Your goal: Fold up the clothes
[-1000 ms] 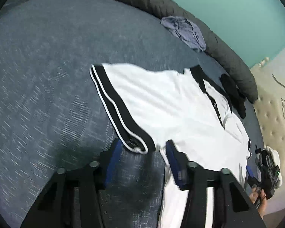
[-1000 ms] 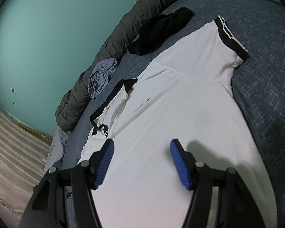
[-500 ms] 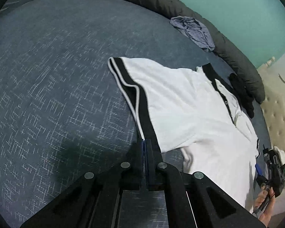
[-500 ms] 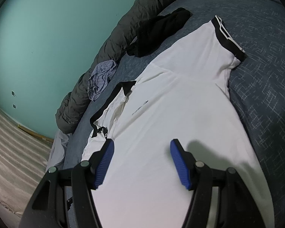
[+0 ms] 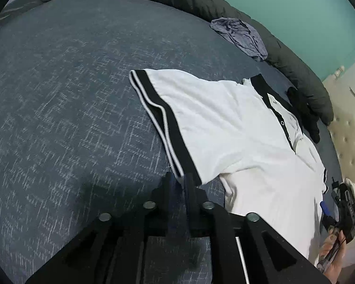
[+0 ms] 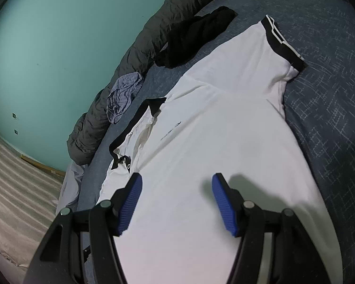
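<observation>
White polo shirt (image 5: 236,127) with black collar and black-and-white striped sleeve cuffs, spread face up on a blue bed (image 5: 59,118). Left gripper (image 5: 179,184) pinched narrow on the near corner of one sleeve cuff (image 5: 163,127), fingers nearly together with the striped edge between them. Right gripper (image 6: 176,198) hovering over the shirt's lower body, blue-padded fingers (image 6: 130,196) spread wide and holding nothing. In the left view, right gripper (image 5: 343,210) also seen at the far side of the shirt, held in a hand.

Beyond the shirt: long grey duvet (image 6: 139,47) rolled along the bed's far edge, crumpled blue-grey cloth (image 6: 123,94) resting on it, black garment (image 6: 194,35) just beside the shirt's shoulder. Teal wall (image 6: 47,47) behind.

Likely risks: grip on only a small bite of cuff, so a quick pull may slip the sleeve free; with the body not pinned by the open right fingers, dragging the sleeve across could shift or wrinkle the whole shirt and give a crooked fold; black garment near enough to catch under the shoulder.

Small dark mark or logo (image 6: 170,130) on the chest, too small to read. No other writing legible
</observation>
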Demonstrator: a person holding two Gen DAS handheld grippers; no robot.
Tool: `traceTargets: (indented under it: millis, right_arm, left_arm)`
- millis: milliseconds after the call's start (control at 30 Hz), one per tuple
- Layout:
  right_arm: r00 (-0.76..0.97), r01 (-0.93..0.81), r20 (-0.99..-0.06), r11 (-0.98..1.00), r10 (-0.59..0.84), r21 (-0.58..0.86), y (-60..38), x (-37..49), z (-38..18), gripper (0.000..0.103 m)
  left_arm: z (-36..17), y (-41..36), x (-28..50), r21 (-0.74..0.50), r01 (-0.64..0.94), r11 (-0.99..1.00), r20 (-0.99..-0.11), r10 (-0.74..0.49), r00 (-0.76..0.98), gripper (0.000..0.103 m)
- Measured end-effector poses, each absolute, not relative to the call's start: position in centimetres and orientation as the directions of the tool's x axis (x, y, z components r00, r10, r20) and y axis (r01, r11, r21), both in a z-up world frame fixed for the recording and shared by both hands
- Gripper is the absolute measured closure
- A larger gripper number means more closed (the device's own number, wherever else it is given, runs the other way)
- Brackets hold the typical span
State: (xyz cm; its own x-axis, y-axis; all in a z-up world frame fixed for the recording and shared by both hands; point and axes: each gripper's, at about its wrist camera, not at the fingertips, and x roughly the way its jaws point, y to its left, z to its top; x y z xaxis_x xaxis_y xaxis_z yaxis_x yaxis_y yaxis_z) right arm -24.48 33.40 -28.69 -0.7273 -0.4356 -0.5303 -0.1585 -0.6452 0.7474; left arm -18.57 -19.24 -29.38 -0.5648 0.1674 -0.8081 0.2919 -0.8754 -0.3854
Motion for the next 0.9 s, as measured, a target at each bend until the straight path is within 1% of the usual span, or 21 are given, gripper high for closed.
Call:
traceTargets:
  millis: [33, 100, 267, 400, 567, 667, 733, 800, 833, 900]
  right_arm:
    - [-0.727, -0.161, -0.531, -0.643, -0.436, 0.749, 33.5, -24.5, -28.7, 0.041]
    - [-0.722, -0.162, -0.534, -0.643, -0.440, 0.749, 33.7, -24.5, -28.7, 0.041]
    - [-0.713, -0.134, -0.545, -0.678, -0.440, 0.723, 34.0, -23.9, -27.4, 0.041]
    - [-0.687, -0.111, -0.563, -0.699, -0.460, 0.707, 34.2, -22.1, -26.3, 0.041]
    - [-0.645, -0.071, -0.568, -0.700, -0.511, 0.711, 35.4, -18.8, -23.9, 0.041]
    - [-0.616, -0.081, -0.611, -0.732, -0.497, 0.677, 37.2, -15.9, -22.7, 0.041]
    - [-0.589, -0.098, -0.644, -0.748, -0.489, 0.657, 38.5, -14.0, -22.2, 0.041]
    - [-0.549, -0.112, -0.691, -0.778, -0.471, 0.619, 39.5, -11.5, -22.1, 0.036]
    - [-0.526, -0.117, -0.716, -0.794, -0.460, 0.596, 40.0, -10.2, -22.1, 0.034]
    - [-0.481, -0.124, -0.758, -0.821, -0.441, 0.557, 40.8, -7.8, -22.3, 0.034]
  left_arm:
    - [-29.3, -19.2, -18.4, -0.387, 0.296, -0.874, -0.809, 0.167, -0.564, 0.085]
    - [-29.3, -19.0, -17.6, -0.392, 0.297, -0.871, -0.814, 0.177, -0.553, 0.083]
    - [-28.3, -18.4, -15.0, -0.399, 0.288, -0.870, -0.822, 0.200, -0.533, 0.080]
    - [-27.1, -17.8, -11.8, -0.395, 0.262, -0.881, -0.834, 0.225, -0.503, 0.070]
    - [-25.2, -17.4, -7.5, -0.395, 0.228, -0.890, -0.847, 0.257, -0.465, 0.069]
    - [-24.2, -17.0, -5.0, -0.404, 0.196, -0.893, -0.849, 0.287, -0.445, 0.062]
    - [-23.7, -16.8, -3.6, -0.419, 0.182, -0.890, -0.845, 0.309, -0.436, 0.054]
    - [-23.3, -16.8, -1.9, -0.444, 0.177, -0.879, -0.837, 0.335, -0.433, 0.050]
    - [-23.3, -16.8, -1.5, -0.447, 0.175, -0.877, -0.837, 0.342, -0.427, 0.050]
    - [-23.5, -16.6, -0.3, -0.444, 0.165, -0.881, -0.846, 0.351, -0.402, 0.050]
